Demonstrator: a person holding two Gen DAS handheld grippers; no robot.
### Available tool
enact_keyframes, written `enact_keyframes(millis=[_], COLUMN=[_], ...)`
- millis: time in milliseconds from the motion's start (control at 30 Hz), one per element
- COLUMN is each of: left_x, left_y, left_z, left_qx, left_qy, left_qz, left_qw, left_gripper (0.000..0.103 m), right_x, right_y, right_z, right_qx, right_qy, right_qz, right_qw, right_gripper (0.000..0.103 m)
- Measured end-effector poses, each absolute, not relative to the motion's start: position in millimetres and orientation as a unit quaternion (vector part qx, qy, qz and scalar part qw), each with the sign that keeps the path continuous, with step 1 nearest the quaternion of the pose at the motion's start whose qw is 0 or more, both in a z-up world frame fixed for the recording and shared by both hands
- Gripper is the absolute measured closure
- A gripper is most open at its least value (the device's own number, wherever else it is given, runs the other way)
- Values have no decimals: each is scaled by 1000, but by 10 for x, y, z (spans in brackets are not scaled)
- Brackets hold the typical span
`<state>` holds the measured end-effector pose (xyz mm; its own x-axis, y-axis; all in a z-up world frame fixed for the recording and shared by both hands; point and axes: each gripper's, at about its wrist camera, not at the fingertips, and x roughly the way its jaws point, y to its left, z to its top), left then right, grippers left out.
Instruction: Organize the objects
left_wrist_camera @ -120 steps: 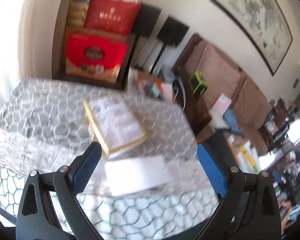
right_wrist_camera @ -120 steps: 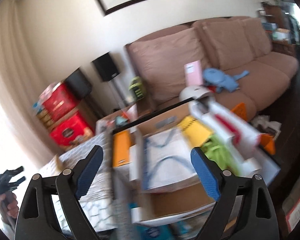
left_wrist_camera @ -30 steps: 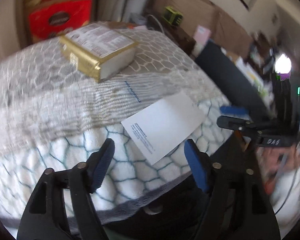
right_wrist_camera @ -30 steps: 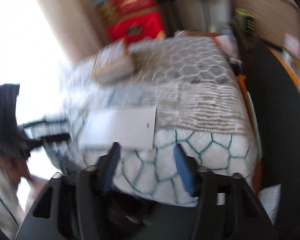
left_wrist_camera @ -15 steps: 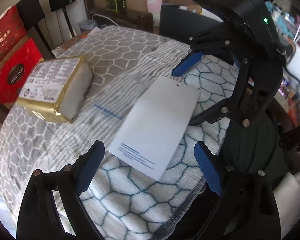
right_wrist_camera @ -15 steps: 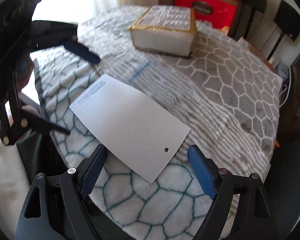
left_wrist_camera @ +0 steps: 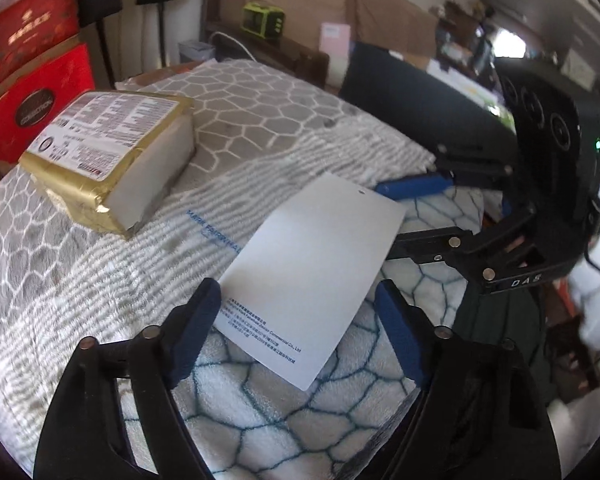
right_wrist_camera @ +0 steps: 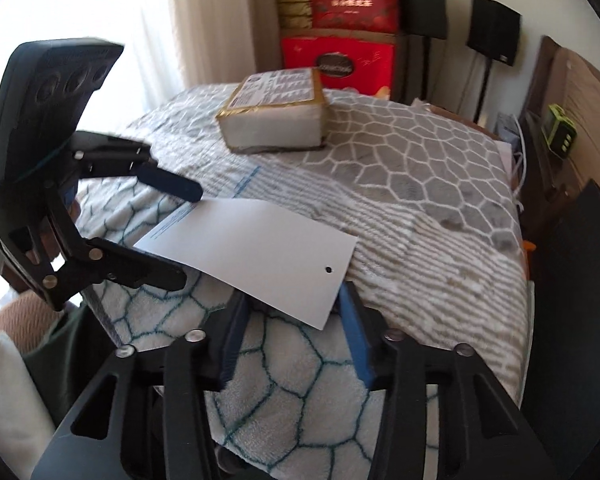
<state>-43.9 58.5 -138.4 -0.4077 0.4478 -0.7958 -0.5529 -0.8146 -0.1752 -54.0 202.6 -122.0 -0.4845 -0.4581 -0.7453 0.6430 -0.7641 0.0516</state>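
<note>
Two-ended approach to the white card (left_wrist_camera: 312, 256), lying flat near the front edge of the blanket-covered bench (left_wrist_camera: 260, 120). Flanked at its printed end by the left hand-held gripper (left_wrist_camera: 300, 316): jaws fairly wide and closing, card end between the fingers, no pad seen pressing on it. Flanked at its punched-hole end by the right hand-held gripper (right_wrist_camera: 294, 320): jaws narrower and closing too, card corner between them, contact not clear. Probably taken this way because thin and flat on soft pile: hard to pinch from above, easier to catch by both short ends at once. Well apart, toward the far edge, a gold-foil package (left_wrist_camera: 108, 152), label up, untouched. No container on the bench itself. Beyond the far edge, stacked red boxes (right_wrist_camera: 336, 60), closed, contents hidden.
</note>
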Motion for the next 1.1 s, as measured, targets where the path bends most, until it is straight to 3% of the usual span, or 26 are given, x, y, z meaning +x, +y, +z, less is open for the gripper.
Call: enact_keyframes(millis=[33,167,233,267,300,433,567,633,667,700,767,1100], left_x=[-435,-392,-342,-320,-295,-175,-201,-251,-280,-304,-346,-542], left_y=[571,533,522,525,532,610,623,609,591,567,519,748], left_z=[-1375,-1315,-1288,-1293,-1303,-1352,-1330,-1263,-1227,-1206,-1176,-1376], left_qx=[-452,-449,-447,-448,-452,-442,-448,-443,-436,-432,-424,-441], left_qy=[52,27,19,15,12,29,27,39,48,55,57,32], left_qz=[840,842,844,842,839,846,847,853,859,863,869,842], left_qw=[295,298,296,300,304,297,286,275,263,255,249,310], left_gripper=[30,48,58,67,70,70,72,71,62,46,28,29], right_x=[-532,-488,-498,-498,-495,-461,-517,-594,-629,-664,-701,-810], right_y=[2042,2168,2256,2337,2411,2711,2823,2787,2771,2770,2824,2672], right_z=[-1208,-1162,-1153,-1144,-1139,-1098,-1106,-1110,-1126,-1156,-1248,-1274], right_qx=[387,389,402,412,421,432,436,445,452,461,477,505], right_qy=[113,69,30,-2,-30,-174,-257,-254,-253,-262,-300,-338], right_qz=[-859,-864,-861,-860,-857,-833,-807,-809,-808,-802,-782,-758], right_qw=[317,313,311,302,296,300,306,287,281,275,265,236], right_gripper=[67,77,76,76,71,56,54,53,52,50,52,50])
